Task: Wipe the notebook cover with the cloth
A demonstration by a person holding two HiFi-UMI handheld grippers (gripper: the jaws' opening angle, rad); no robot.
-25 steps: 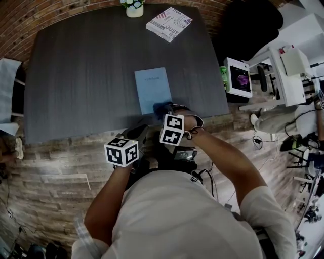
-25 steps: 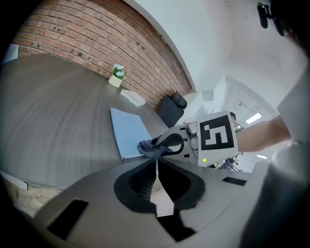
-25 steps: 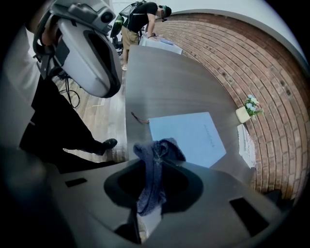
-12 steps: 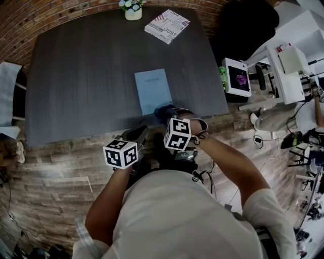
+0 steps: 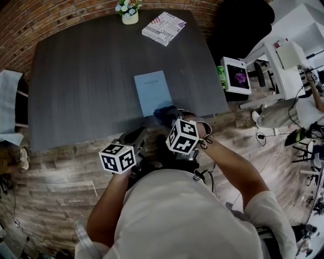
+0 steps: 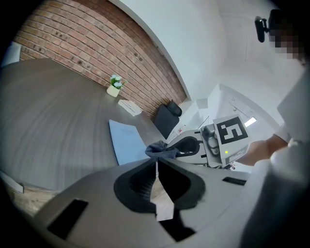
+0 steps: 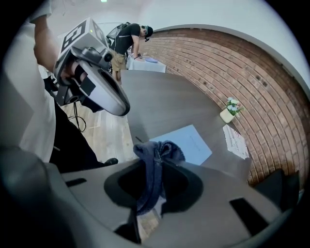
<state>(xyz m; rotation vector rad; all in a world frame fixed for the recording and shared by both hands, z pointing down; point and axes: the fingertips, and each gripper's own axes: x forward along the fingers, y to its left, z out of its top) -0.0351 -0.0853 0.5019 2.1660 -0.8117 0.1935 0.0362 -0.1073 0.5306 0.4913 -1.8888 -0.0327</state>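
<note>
Right claw drawn back to dark table edge, clamped on cloth, left claw together, brick wall

We identify the place as an office or lab-type workroom. In the head view, a large dark table fills the upper left and centre of the frame. It stands against an exposed brick wall along the top edge, on a wood-plank floor. A small pot of flowers and a printed magazine lie at the table's far edge. At the upper right we note a black office chair. Beside it is a white desk with a screened device, and loose cables run across the floor below. In the right gripper view, upper centre, a second person bends over another white table.
</note>
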